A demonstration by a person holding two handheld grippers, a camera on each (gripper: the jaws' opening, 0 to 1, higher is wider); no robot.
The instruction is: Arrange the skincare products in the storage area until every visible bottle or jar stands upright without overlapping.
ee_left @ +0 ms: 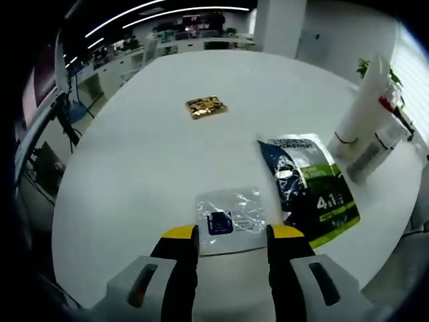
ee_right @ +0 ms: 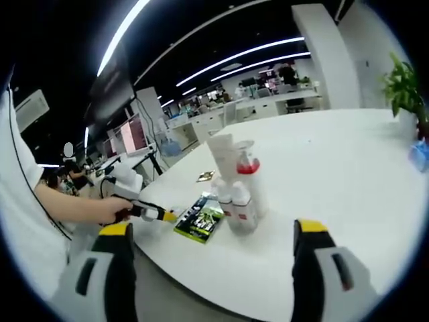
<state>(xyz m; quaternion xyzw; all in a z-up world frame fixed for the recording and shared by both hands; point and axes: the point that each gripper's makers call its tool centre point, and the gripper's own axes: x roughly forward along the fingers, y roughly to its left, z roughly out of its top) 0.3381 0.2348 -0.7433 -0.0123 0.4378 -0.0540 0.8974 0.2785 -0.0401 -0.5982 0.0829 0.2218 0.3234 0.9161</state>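
Observation:
In the left gripper view my left gripper (ee_left: 232, 236) is open above a clear plastic sachet (ee_left: 231, 213) lying flat on the white table (ee_left: 147, 154). A dark blue and green pouch (ee_left: 310, 188) lies flat to its right. A white tube (ee_left: 362, 104) and white bottles (ee_left: 377, 146) stand at the far right. In the right gripper view my right gripper (ee_right: 211, 231) is open wide, well short of the upright white tube (ee_right: 222, 161), a red-capped clear bottle (ee_right: 249, 176) and small white bottles (ee_right: 240, 204). The pouch (ee_right: 201, 216) lies left of them, with the left gripper (ee_right: 153, 214) beside it.
A small gold-brown packet (ee_left: 206, 106) lies farther out on the table. A person's arm and white sleeve (ee_right: 47, 215) hold the left gripper at the table's edge. A green plant (ee_right: 405, 90) stands at the far right. Office desks fill the background.

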